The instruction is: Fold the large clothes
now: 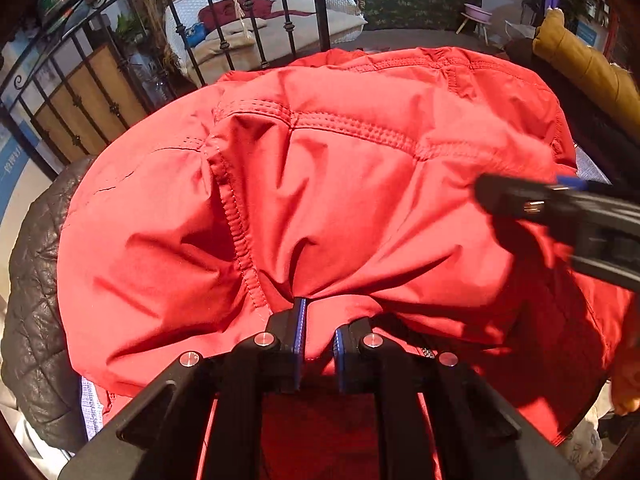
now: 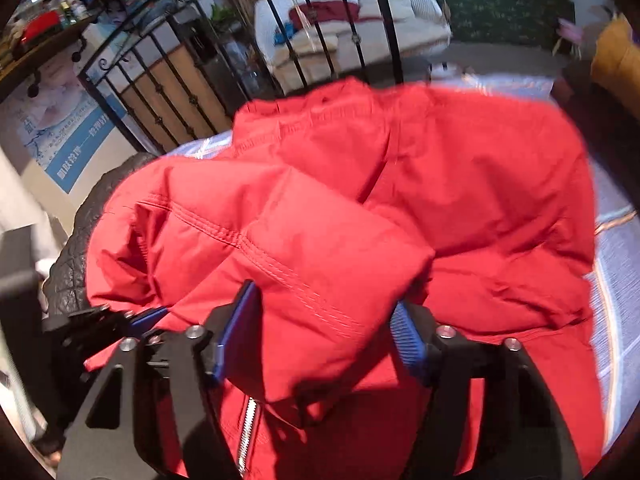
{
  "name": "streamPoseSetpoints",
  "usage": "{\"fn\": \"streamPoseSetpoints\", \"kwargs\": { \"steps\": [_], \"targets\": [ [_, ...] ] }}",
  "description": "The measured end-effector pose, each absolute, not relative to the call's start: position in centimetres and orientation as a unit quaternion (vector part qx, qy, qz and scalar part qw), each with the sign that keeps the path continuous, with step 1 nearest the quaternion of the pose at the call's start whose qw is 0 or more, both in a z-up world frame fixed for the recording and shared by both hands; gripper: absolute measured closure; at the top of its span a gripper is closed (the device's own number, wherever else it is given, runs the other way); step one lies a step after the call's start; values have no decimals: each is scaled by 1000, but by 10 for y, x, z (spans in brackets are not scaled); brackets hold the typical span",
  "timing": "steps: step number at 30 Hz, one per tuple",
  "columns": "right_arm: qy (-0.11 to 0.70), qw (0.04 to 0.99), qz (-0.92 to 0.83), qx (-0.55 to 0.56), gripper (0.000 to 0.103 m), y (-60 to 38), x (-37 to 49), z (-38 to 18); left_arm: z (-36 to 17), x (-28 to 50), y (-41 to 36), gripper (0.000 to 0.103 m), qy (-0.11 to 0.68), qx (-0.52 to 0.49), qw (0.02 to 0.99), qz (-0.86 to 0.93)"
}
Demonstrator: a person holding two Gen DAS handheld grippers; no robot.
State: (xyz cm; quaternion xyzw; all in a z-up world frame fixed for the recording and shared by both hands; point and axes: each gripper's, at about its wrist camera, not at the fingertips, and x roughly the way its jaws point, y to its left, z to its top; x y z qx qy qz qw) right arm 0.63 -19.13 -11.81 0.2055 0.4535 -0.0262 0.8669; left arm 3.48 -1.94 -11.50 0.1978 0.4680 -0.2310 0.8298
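A large red jacket [image 1: 320, 184] lies bunched on the bed and fills both views [image 2: 460, 200]. My left gripper [image 1: 318, 332] is shut on a pinch of its fabric near a stitched seam; it also shows at the left edge of the right wrist view [image 2: 136, 320]. My right gripper [image 2: 324, 332] is open, its blue-padded fingers [image 2: 236, 336] standing either side of a folded sleeve or flap, not closed on it. It shows blurred at the right of the left wrist view [image 1: 520, 200]. A silver zipper [image 2: 248, 432] shows below the flap.
A dark quilted jacket [image 1: 36, 300] lies under the red one at the left. A mustard-yellow garment [image 1: 584, 60] lies at the far right. A black iron railing [image 1: 224, 40] stands behind the bed. A light striped bedsheet [image 2: 616, 264] shows at the right.
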Motion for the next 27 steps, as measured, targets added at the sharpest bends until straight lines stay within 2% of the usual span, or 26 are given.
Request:
{"fn": "streamPoseSetpoints", "kwargs": {
  "steps": [2, 3, 4, 6, 9, 10, 12, 13, 14, 15, 17, 20, 21, 24, 27],
  "targets": [
    [455, 855, -17, 249, 64, -196, 10, -127, -114, 27, -20, 91, 466, 204, 830, -229],
    [450, 850, -4, 275, 77, -198, 10, -129, -115, 24, -18, 91, 464, 206, 830, -229],
    [446, 850, 2, 282, 82, -198, 9, -128, -115, 21, -17, 91, 463, 207, 831, -230],
    [434, 864, 10, 253, 88, -193, 11, -114, -113, 13, -15, 91, 459, 206, 832, -235],
    [394, 904, 4, 169, 91, -181, 18, -74, -100, -1, -11, 91, 440, 199, 838, -252],
    [379, 914, 4, 146, 92, -179, 23, -60, -93, -7, -10, 89, 430, 197, 843, -256],
    [352, 931, -2, 91, 92, -175, 37, -31, -77, -15, -6, 71, 412, 183, 852, -265],
    [337, 939, -12, 66, 92, -175, 45, -18, -70, -16, -2, 20, 411, 166, 854, -274],
    [326, 944, -21, 45, 92, -176, 53, -8, -64, -17, 3, 10, 405, 141, 858, -282],
    [320, 946, -29, 30, 92, -180, 61, -2, -58, -19, 13, 6, 399, 110, 863, -290],
    [330, 943, -35, 18, 92, -191, 80, -2, -57, -16, 25, 6, 405, 89, 864, -287],
    [388, 920, -55, 20, 91, -220, 110, -45, -67, -8, 40, 6, 416, 98, 871, -241],
    [419, 906, -63, 21, 87, -227, 120, -67, -72, -5, 46, 6, 424, 97, 872, -225],
    [472, 878, -56, 57, 65, -248, 130, -127, -81, 9, 67, 6, 447, 80, 870, -191],
    [459, 876, -47, 140, 58, -268, 117, -142, -77, 21, 83, 6, 447, 80, 876, -162]
  ]
}}
